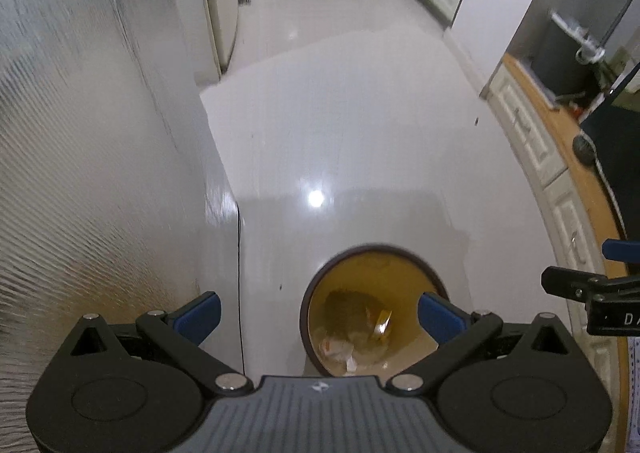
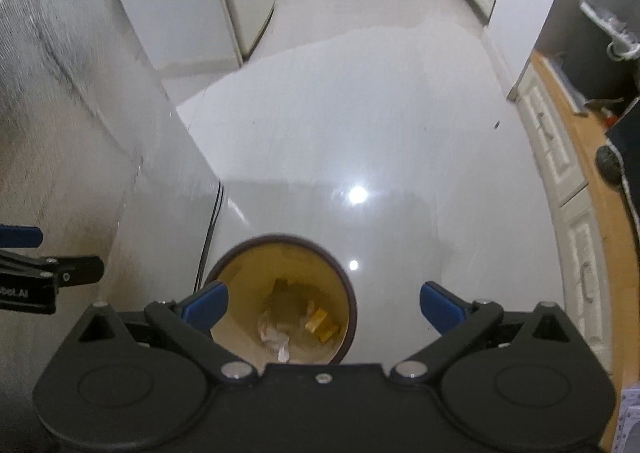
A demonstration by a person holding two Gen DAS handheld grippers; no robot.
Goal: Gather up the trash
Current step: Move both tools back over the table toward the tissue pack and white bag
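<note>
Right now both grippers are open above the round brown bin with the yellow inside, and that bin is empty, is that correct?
Not quite: the round brown bin with the yellow inside already holds crumpled paper and a yellow wrapper, as the right wrist view shows. Both the left gripper and right gripper are open.

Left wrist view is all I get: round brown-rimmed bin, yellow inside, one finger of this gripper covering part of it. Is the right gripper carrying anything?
Observer: No. The right gripper is open, with nothing between its blue-padded fingers.
Operator: Bin contents? Blurry here.
Observer: In the right wrist view the round brown-rimmed bin holds a yellow rectangular piece beside crumpled pale paper.
Operator: Anything by the bin's right rim?
Observer: That rim is uncovered there, and only glossy white floor shows beside it.
</note>
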